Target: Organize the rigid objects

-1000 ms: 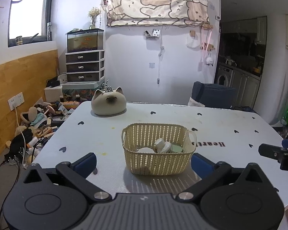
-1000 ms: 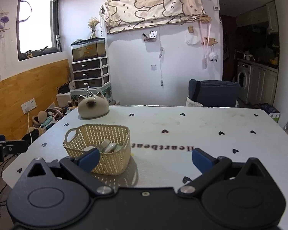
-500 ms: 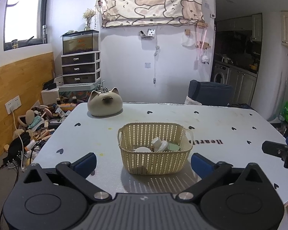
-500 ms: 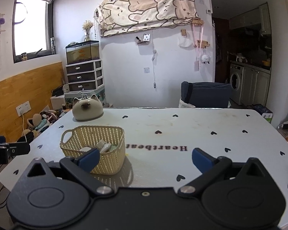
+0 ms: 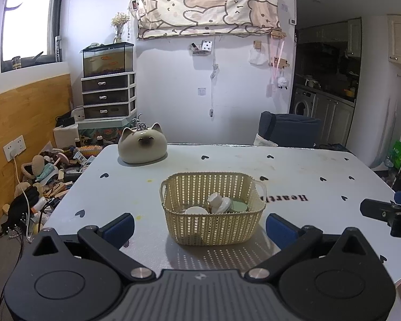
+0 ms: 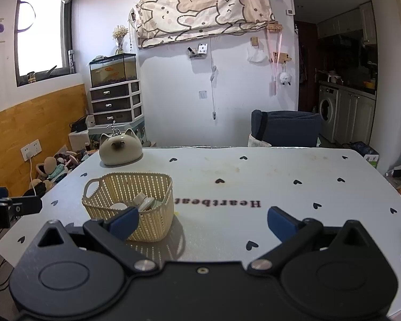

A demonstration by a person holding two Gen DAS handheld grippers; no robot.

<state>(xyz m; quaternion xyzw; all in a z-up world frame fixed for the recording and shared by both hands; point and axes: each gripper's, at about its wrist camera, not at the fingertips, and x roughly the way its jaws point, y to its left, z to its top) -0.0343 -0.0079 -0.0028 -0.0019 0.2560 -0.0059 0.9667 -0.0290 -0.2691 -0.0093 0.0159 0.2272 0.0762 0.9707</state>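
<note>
A cream woven basket [image 5: 212,208] sits on the white table [image 5: 294,171], just below the middle of the left wrist view and at lower left of centre in the right wrist view [image 6: 129,206]. It stands upright, with a loop handle at each end. Inside lie several small pale items: a round white lid-like piece [image 5: 195,210], a white knobbed piece [image 5: 219,202] leaning against it, and a flat pale green disc [image 5: 238,206]. They touch one another at the basket's bottom; what each one is cannot be told.

The left gripper [image 5: 199,226] fills the bottom of its view, its two blue-tipped fingers [image 5: 120,226] spread wide, one at each side of the basket's near wall, touching nothing. The right gripper [image 6: 203,220] is likewise spread wide and empty; its left blue finger [image 6: 125,220] overlaps the basket's near wall in the picture, though contact cannot be judged. Each gripper's black side shows at the edge of the other's view.

On the table beyond the basket, toward the upper left, rests a cat-shaped ceramic container [image 5: 142,147], well apart from the basket. The tabletop carries small black hearts and the printed word "Heartbeat" [image 6: 219,203], upside down, to the right of the basket. No object lies between the grippers and the basket.

Past the far table edge stands a dark blue chair [image 5: 288,131]. At the left of the frame a drawer unit [image 5: 108,96] bears a fish tank [image 5: 108,60], with cluttered toys and cables [image 5: 40,176] on the floor below. A patterned cloth [image 5: 208,13] hangs high on the wall, and a washing machine [image 6: 327,112] is at the right.
</note>
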